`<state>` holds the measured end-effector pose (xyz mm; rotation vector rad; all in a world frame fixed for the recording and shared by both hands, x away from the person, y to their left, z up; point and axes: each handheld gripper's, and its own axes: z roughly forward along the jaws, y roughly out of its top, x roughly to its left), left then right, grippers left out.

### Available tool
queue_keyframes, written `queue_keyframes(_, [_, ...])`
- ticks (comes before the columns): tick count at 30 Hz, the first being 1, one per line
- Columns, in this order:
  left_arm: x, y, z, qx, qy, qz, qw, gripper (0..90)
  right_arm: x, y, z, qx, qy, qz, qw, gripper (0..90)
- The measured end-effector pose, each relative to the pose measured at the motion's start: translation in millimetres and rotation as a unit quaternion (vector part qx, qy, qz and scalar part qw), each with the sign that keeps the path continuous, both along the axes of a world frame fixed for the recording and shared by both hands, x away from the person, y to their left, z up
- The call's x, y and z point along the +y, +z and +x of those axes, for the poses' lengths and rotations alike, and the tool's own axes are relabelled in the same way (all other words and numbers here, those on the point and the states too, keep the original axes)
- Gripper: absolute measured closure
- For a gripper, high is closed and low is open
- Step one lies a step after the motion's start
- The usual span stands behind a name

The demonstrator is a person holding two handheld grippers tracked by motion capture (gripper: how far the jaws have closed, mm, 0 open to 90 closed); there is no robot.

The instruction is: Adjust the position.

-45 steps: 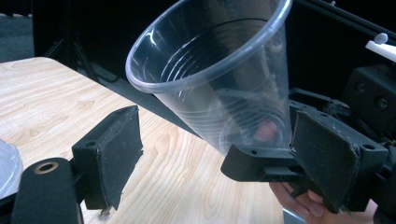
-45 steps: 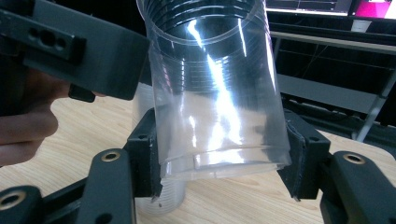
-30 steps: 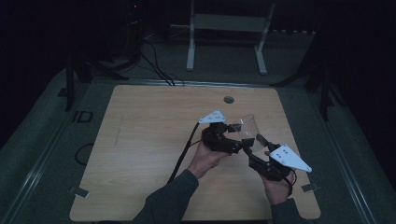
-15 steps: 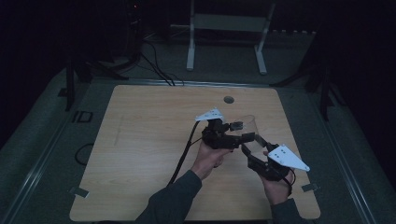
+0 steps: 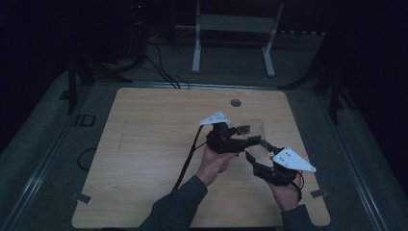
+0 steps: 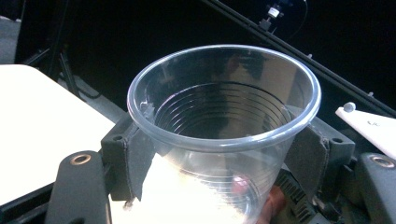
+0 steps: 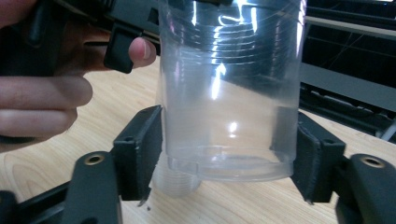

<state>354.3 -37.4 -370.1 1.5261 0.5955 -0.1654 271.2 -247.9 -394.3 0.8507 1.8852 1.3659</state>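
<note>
Between the earlier high view and now, the left hand-held gripper (image 5: 246, 134) has just been closing and its pads now press the clear ribbed plastic cup (image 5: 257, 138) just under the rim, while the right hand-held gripper (image 5: 257, 150) has just been opening and stands slack around the cup's base. Both hands sit about where they were.

Taking the cup as the landmark: it is held upright over the light wooden tabletop (image 5: 144, 144), toward the right half of it, with a small round dark hole (image 5: 235, 102) in the tabletop beyond it. To its left, the left hand-held gripper grips it; in the left gripper view the pads flank the cup (image 6: 224, 135) tightly on both sides. Below it, in the right gripper view, the jaws stand at either side of the cup (image 7: 229, 93) bottom, the left pad at the wall, the right one seemingly a little off it, so the hold there looks released.

This reads as a hand-over from right to left. To do it well, the left grip should stay light enough not to buckle the thin wall, and the right jaws should widen fully before drawing straight back, so they do not catch the base and tip the cup.
</note>
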Motion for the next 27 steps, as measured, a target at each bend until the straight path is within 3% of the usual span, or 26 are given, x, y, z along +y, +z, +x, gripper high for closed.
queue_keyframes(10, [1.6, -2.0, -2.2, -0.02, 0.01, 0.029, 0.9993, 30.0, -1.5, 4.9, 4.5, 0.018, 0.004, -0.021, 0.9996, 27.1])
queue_keyframes(15, [0.7, -1.6, -5.3, -0.038, 0.015, 0.052, 0.9978, 30.1, -5.2, 7.5, 9.4, 0.043, 0.019, -0.01, 0.9988, 27.4])
queue_keyframes(20, [-0.5, -0.9, -8.7, -0.059, 0.019, 0.075, 0.9952, 30.3, -4.7, 8.2, 13.1, 0.061, 0.034, -0.015, 0.9974, 27.9])
queue_keyframes(27, [-2.8, -0.5, -13.3, -0.088, 0.026, 0.107, 0.99, 30.4, 1.7, 7.5, 15.8, 0.07, 0.044, -0.03, 0.9961, 35.6])
